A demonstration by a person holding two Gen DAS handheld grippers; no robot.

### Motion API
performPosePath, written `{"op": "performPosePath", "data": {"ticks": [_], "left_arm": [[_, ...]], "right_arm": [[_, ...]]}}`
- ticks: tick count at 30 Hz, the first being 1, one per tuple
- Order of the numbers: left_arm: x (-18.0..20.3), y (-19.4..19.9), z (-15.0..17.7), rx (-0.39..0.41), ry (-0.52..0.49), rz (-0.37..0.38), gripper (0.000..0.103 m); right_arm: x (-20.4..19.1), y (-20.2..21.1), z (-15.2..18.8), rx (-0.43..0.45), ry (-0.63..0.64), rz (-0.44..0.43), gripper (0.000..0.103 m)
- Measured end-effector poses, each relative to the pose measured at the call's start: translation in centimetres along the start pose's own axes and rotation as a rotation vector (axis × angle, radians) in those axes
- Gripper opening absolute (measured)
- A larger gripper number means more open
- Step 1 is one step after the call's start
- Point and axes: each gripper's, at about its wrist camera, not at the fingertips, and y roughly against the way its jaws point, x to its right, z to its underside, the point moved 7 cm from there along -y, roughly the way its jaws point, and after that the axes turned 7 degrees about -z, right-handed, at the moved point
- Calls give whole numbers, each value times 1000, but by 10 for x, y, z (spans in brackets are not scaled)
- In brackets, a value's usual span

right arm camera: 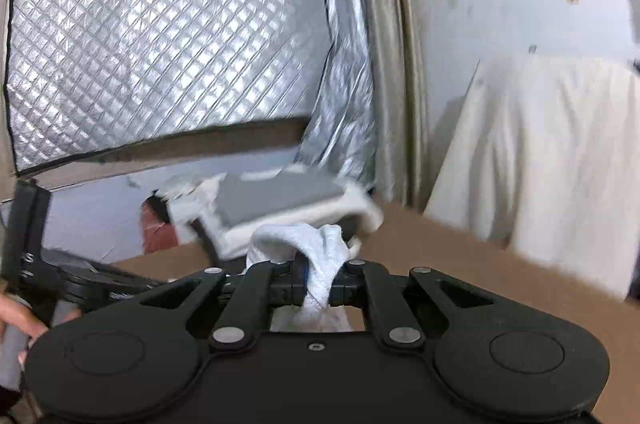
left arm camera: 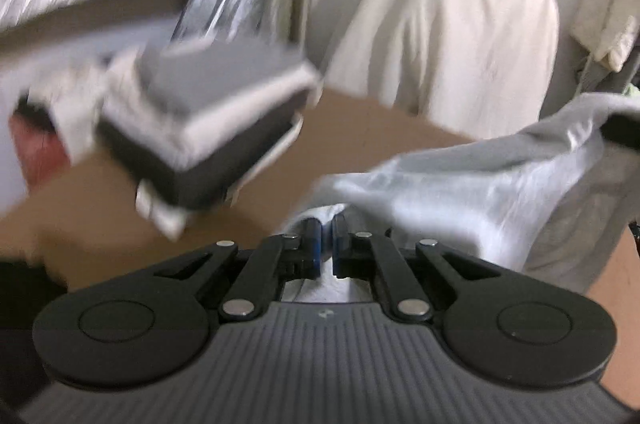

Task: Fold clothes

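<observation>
The pale grey garment (left arm camera: 460, 184) was pinched between the closed jaws of the left gripper (left arm camera: 327, 240) and trailed off to its right; the right gripper (right arm camera: 318, 280) was clamped on another bunch. Both grips were best kept level and apart, so the cloth was drawn taut over the brown table (left arm camera: 340, 128) ahead.

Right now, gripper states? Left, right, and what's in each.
Left gripper: closed on the pale grey garment.
Right gripper: closed on a bunched fold of pale fabric, likely the same garment.

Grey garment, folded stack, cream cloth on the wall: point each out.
grey garment (left arm camera: 460, 192), left wrist view, its stretched middle.
folded stack (right arm camera: 280, 198), right wrist view, grey top layer.
cream cloth (left arm camera: 448, 32), left wrist view, its draped centre.
</observation>
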Motion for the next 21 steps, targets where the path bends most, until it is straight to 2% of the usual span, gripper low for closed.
{"op": "performPosePath", "data": {"ticks": [5, 9, 11, 12, 13, 14, 15, 16, 18, 21], "left_arm": [[34, 2, -70, 121, -125, -29, 3], [49, -29, -108, 143, -103, 12, 4], [51, -69, -117, 132, -74, -22, 9], [50, -95, -117, 120, -70, -55, 17], [49, -125, -109, 84, -100, -94, 51], [46, -153, -92, 31, -143, -128, 68], [43, -177, -74, -25, -184, -158, 76], [38, -195, -56, -60, -205, -170, 75], [25, -220, -14, -128, -218, -133, 76], [-1, -246, 47, -252, -106, -33, 76]], "right_arm": [[52, 4, -78, -43, 115, 195, 8], [86, -23, -115, -107, 251, 319, 8], [111, -55, -116, -132, 282, 345, 10], [124, -73, -109, -143, 293, 361, 25], [138, -90, -103, -154, 303, 377, 58], [151, -107, -90, -168, 306, 415, 70], [166, -122, -72, -180, 292, 463, 74], [178, -133, -52, -191, 260, 483, 74], [198, -146, -2, -219, 123, 429, 73], [219, -151, 78, -260, -114, 327, 73]]}}
